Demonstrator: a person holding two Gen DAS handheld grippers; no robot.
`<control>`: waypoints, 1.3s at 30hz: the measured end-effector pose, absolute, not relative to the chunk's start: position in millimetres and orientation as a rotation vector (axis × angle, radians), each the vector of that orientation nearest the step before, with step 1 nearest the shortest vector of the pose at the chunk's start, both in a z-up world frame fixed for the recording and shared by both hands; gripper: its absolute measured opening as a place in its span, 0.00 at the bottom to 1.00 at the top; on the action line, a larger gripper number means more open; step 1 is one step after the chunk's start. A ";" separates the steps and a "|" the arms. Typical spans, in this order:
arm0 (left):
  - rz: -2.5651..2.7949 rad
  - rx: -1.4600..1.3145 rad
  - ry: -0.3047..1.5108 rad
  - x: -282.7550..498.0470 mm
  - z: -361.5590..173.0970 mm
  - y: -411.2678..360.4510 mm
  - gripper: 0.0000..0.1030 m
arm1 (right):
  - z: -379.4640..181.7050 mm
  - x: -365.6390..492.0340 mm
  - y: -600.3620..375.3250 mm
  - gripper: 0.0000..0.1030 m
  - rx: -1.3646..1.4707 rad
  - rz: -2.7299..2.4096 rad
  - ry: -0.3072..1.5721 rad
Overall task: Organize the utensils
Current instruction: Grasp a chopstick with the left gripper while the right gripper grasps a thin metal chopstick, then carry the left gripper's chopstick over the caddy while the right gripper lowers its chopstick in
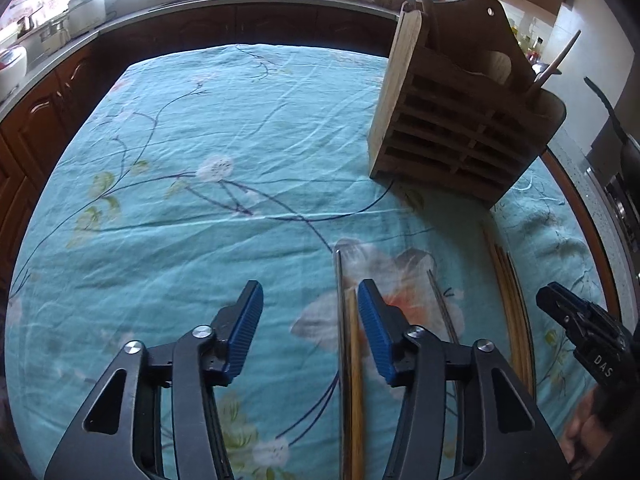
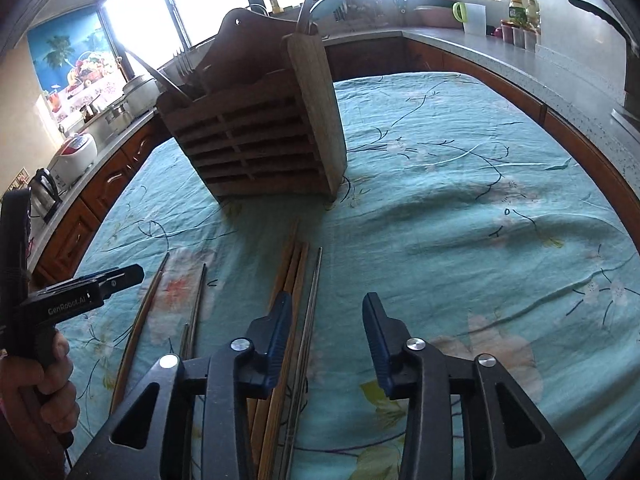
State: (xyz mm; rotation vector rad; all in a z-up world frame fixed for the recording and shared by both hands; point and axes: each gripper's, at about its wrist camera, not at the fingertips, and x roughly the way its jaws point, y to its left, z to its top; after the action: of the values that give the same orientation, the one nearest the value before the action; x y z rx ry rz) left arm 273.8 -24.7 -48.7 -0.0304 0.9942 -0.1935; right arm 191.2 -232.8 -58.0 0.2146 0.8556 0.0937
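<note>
A wooden slatted utensil holder (image 1: 452, 120) (image 2: 260, 132) stands on the teal floral tablecloth and holds forks, spoons and other utensils. Chopsticks lie loose on the cloth in front of it. My left gripper (image 1: 310, 312) is open and empty, with a metal and a wooden chopstick (image 1: 347, 360) lying between its fingers. More wooden chopsticks (image 1: 510, 308) lie to its right. My right gripper (image 2: 326, 320) is open and empty over a bundle of wooden chopsticks (image 2: 290, 276) and metal chopsticks (image 2: 314, 292). Another pair (image 2: 140, 320) lies further left.
The teal floral tablecloth (image 1: 180, 200) (image 2: 460, 200) covers the table. Kitchen counters with pots, a rice cooker (image 2: 76, 156), a kettle and bottles surround it. The left gripper shows in the right wrist view (image 2: 120, 276); the right one shows in the left wrist view (image 1: 560, 304).
</note>
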 end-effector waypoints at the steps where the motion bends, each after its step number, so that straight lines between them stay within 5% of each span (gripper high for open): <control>1: -0.196 -0.024 0.999 277.4 -49.8 -27.0 0.41 | -59.7 194.0 -232.6 0.30 0.210 0.092 0.863; 12: -0.202 0.072 0.999 292.3 -59.6 -43.1 0.23 | -71.3 209.4 -222.4 0.19 0.162 0.095 0.904; 23: -0.208 0.164 0.982 284.7 -60.7 -52.1 0.21 | -72.1 223.4 -212.4 0.15 0.103 0.089 0.907; 26: -0.231 0.185 0.966 281.3 -60.9 -57.8 0.06 | -73.2 227.5 -207.2 0.15 0.072 0.083 0.900; 31: -0.245 0.154 0.973 279.0 -56.9 -54.1 0.03 | -72.9 226.2 -209.8 0.05 0.096 0.090 0.900; 39: -0.287 0.020 0.903 253.6 -13.1 -25.1 0.03 | -36.2 201.7 -223.7 0.04 0.208 0.149 0.811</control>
State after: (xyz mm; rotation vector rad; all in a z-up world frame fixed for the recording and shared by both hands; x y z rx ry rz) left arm 253.6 -25.1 -13.1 0.0196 0.9026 -0.2869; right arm 201.7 -223.7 -36.2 0.2079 0.8111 0.1495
